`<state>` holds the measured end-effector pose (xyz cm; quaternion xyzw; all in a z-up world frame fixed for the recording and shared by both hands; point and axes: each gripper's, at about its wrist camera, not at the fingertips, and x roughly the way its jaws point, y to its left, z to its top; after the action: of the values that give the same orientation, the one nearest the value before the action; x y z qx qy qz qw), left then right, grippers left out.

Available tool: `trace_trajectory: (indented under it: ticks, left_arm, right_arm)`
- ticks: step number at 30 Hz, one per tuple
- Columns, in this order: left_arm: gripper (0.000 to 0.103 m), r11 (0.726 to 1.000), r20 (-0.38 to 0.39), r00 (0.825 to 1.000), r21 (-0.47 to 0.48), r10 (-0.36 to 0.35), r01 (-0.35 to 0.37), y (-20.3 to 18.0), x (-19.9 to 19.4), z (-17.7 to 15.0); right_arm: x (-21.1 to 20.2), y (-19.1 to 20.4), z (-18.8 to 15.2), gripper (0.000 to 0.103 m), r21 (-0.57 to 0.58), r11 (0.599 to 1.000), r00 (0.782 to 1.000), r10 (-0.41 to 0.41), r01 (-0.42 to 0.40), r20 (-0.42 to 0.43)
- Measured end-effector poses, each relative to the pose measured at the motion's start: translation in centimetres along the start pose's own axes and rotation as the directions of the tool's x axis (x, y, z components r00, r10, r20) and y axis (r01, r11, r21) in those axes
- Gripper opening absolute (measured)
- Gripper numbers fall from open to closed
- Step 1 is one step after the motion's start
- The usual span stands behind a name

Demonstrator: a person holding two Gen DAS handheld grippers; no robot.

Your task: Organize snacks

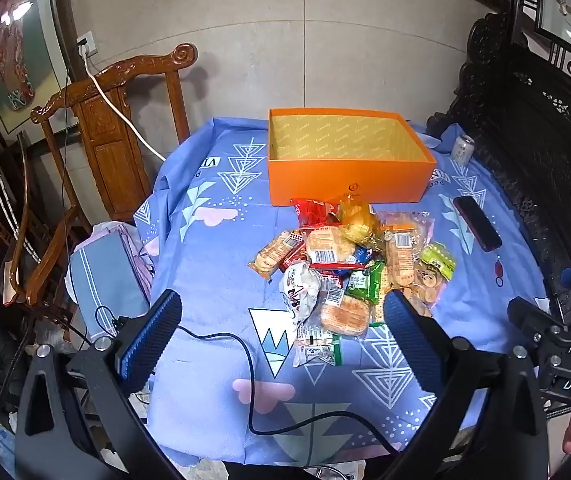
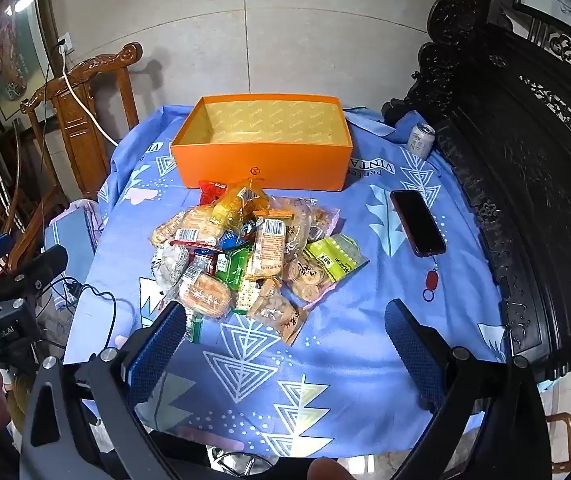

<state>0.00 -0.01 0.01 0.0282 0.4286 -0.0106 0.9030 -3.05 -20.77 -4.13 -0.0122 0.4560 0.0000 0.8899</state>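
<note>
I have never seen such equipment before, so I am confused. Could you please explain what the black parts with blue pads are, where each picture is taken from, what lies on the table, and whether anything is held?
There is no robot here. A person holds one hand tool with two-finger tongs in each hand, and a camera on each tool looks forward along its fingers. One picture comes from the left tongs, the other from the right tongs. Both are wide open and hold nothing.

On the blue patterned tablecloth lies a pile of wrapped snack packets. Behind it stands an open orange cardboard box, which looks empty. To the right lie a dark phone and a small white drink can.
</note>
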Motion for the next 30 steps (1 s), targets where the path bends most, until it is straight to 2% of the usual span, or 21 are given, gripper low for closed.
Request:
trace_trajectory:
  ticks: [30]
  left_arm:
    - [0.099, 1.000, -0.011, 1.000, 0.001, 0.003, -0.003, 0.23, 0.45, -0.11]
  right_arm:
    - [0.31, 0.25, 0.05, 0.100, 0.001, 1.000, 1.000, 0.002, -0.002, -0.010]
